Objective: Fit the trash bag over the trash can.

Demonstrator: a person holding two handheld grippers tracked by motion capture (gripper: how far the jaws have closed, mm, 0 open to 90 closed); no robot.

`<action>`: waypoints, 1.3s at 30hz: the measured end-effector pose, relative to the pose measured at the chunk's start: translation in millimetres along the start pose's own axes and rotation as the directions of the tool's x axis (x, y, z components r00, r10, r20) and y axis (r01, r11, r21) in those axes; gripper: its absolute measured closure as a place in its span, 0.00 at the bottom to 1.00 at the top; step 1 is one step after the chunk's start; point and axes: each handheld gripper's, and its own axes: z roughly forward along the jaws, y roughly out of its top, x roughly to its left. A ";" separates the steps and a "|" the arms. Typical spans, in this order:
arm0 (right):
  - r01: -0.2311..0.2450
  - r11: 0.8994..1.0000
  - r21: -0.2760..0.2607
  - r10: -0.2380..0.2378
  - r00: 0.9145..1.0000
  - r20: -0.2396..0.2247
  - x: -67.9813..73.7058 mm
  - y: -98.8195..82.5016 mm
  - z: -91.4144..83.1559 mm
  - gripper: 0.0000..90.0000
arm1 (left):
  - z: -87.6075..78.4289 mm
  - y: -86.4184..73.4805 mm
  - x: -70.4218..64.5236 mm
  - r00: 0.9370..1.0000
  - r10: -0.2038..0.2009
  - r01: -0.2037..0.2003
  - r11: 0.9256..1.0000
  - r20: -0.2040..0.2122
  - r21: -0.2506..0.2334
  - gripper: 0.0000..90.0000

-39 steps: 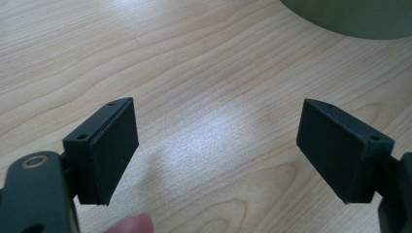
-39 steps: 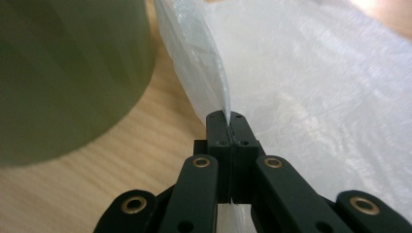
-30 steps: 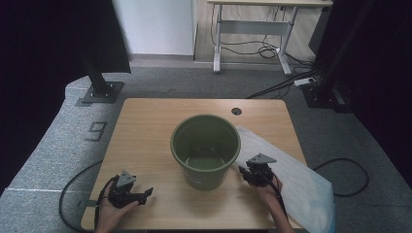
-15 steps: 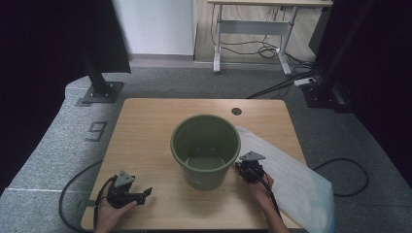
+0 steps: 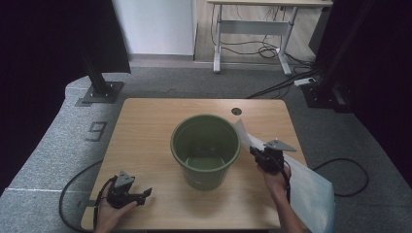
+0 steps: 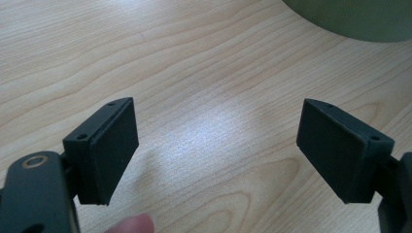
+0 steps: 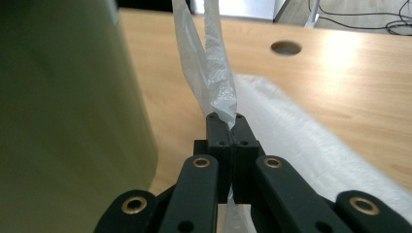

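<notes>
A green bucket (image 5: pixel 205 145) stands in the middle of the wooden table (image 5: pixel 150 121); its wall (image 7: pixel 63 111) is close on the left in the right gripper view. A white translucent plastic bag (image 5: pixel 306 184) lies over the table's right side and hangs off the edge. My right gripper (image 5: pixel 256 151) sits just right of the bucket, shut on a raised fold of the bag (image 7: pixel 209 73), its tips (image 7: pixel 232 127) pinching the film. My left gripper (image 5: pixel 144 194) rests near the front left edge, open, its pads (image 6: pixel 114 145) wide apart over bare wood, with nothing between them.
A round cable hole (image 5: pixel 236 111) is in the table's far right. Black cables (image 5: pixel 73 194) trail off both sides onto the grey floor. A desk frame (image 5: pixel 252 29) and dark stands are beyond the table.
My right gripper has moved left toward the bucket, lifting the bag's fold with it. The left gripper has stayed in place.
</notes>
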 end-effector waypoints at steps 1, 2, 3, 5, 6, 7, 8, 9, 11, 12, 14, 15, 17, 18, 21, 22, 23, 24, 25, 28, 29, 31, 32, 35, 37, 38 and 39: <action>-0.019 1.000 -0.015 0.019 1.000 -0.003 -3.7 4.1 -4.3 0.99 | 0.0 -0.1 0.0 1.000 -0.002 0.002 1.000 0.002 -0.002 0.17; -0.035 0.999 -0.029 0.035 0.999 -0.006 -6.7 8.3 -8.7 0.99 | 0.2 -0.2 -0.2 1.000 -0.001 0.001 1.000 0.003 -0.002 0.17; -0.047 0.998 -0.042 0.047 0.999 -0.007 -8.9 12.4 -13.2 0.99 | 0.5 -0.3 -0.6 1.000 0.001 -0.001 1.000 0.003 0.000 0.17; -0.058 0.996 -0.072 0.058 0.998 -0.005 -10.8 20.4 -22.1 0.99 | 1.4 -0.1 -1.5 1.000 -0.002 0.002 1.000 0.007 0.000 0.17; -0.055 0.995 -0.086 0.055 0.998 -0.002 -10.7 24.5 -26.3 0.99 | 1.9 0.1 -1.8 1.000 0.001 -0.001 1.000 0.007 0.002 0.17; -0.050 0.994 -0.099 0.050 0.999 -0.001 -9.8 28.6 -30.3 0.99 | 2.4 0.3 -2.3 1.000 0.003 -0.003 1.000 0.007 0.004 0.17; -0.042 0.992 -0.116 0.042 0.999 0.003 -7.9 33.8 -34.7 0.99 | 2.6 0.4 -2.6 1.000 0.002 -0.002 1.000 0.007 0.004 0.17; -0.035 0.992 -0.125 0.036 0.999 0.005 -6.5 37.0 -37.1 0.99 | 2.7 0.4 -2.6 1.000 0.004 -0.004 1.000 0.008 0.007 0.17; -0.020 0.989 -0.146 0.021 1.000 0.008 -2.9 45.4 -42.5 0.99 | 2.9 0.3 -2.7 1.000 0.003 -0.003 1.000 0.009 0.006 0.17; -0.015 0.988 -0.155 0.016 1.000 0.008 -0.7 50.7 -45.2 0.99 | 3.0 0.2 -2.7 1.000 0.000 0.000 1.000 0.010 0.005 0.17; -0.009 0.985 -0.171 0.010 1.000 0.008 2.1 58.0 -48.9 0.99 | 3.0 -0.3 -2.1 1.000 -0.001 0.001 1.000 0.013 0.003 0.17; -0.006 0.983 -0.182 0.007 1.000 0.008 4.1 62.4 -51.5 0.99 | 2.9 -0.6 -1.6 1.000 -0.004 0.004 1.000 0.014 0.004 0.17; 0.007 0.978 -0.207 -0.006 1.000 0.004 9.7 72.2 -58.0 0.99 | 3.3 -1.0 -0.9 1.000 -0.006 0.005 1.000 0.014 0.008 0.17; 0.015 0.975 -0.223 -0.016 1.000 -0.002 13.3 77.5 -61.9 0.99 | 3.5 -1.1 -0.7 1.000 -0.005 0.005 1.000 0.014 0.009 0.17; 0.053 0.962 -0.268 -0.061 0.998 -0.019 28.3 93.4 -74.0 0.99 | 3.5 -1.0 -0.8 1.000 -0.008 0.008 1.000 0.016 0.007 0.17; 0.071 0.957 -0.280 -0.081 0.996 -0.024 34.6 98.2 -77.6 0.99 | 3.4 -0.9 -0.8 1.000 -0.009 0.009 1.000 0.016 0.006 0.17; 0.088 0.953 -0.289 -0.101 0.994 -0.033 41.5 102.7 -80.0 0.99 | 3.4 -0.9 -1.0 1.000 -0.010 0.009 1.000 0.016 0.004 0.17; 0.108 0.949 -0.295 -0.126 0.991 -0.045 50.9 107.7 -81.8 0.99 | 3.2 -0.9 -1.0 1.000 -0.009 0.009 1.000 0.016 0.006 0.17; 0.121 0.947 -0.298 -0.143 0.988 -0.053 56.5 110.4 -82.7 0.99 | 3.1 -0.9 -1.2 1.000 -0.008 0.008 1.000 0.016 0.005 0.17; 0.165 0.936 -0.311 -0.201 0.976 -0.085 79.5 119.1 -83.8 0.99 | 2.6 -1.0 -1.0 1.000 -0.009 0.009 1.000 0.017 0.000 0.17; 0.169 0.935 -0.312 -0.208 0.973 -0.095 83.8 120.4 -83.5 0.99 | 2.4 -1.0 -0.7 1.000 -0.011 0.011 1.000 0.017 0.000 0.17; 0.178 0.933 -0.312 -0.226 0.966 -0.125 93.9 121.3 -82.6 0.99 | 1.7 -1.3 0.0 1.000 -0.015 0.015 1.000 0.019 -0.003 0.17; 0.185 0.934 -0.307 -0.237 0.961 -0.142 99.2 119.3 -81.4 0.99 | 1.4 -1.5 0.3 1.000 -0.017 0.017 1.000 0.020 -0.005 0.17; 0.203 0.938 -0.282 -0.258 0.950 -0.173 107.4 107.8 -77.7 0.99 | 0.4 -1.9 1.7 1.000 -0.021 0.021 1.000 0.018 -0.008 0.17; 0.190 0.945 -0.266 -0.248 0.947 -0.206 108.9 97.5 -76.0 0.99 | 0.4 -2.0 1.8 1.000 -0.023 0.024 1.000 0.019 -0.008 0.17; 0.168 0.952 -0.256 -0.231 0.943 -0.238 108.6 91.7 -75.4 0.99 | 0.6 -1.9 1.6 1.000 -0.024 0.024 1.000 0.018 -0.007 0.17; 0.157 0.955 -0.251 -0.222 0.941 -0.255 108.6 88.5 -75.3 0.99 | 0.9 -1.9 1.1 1.000 -0.023 0.023 1.000 0.019 -0.007 0.17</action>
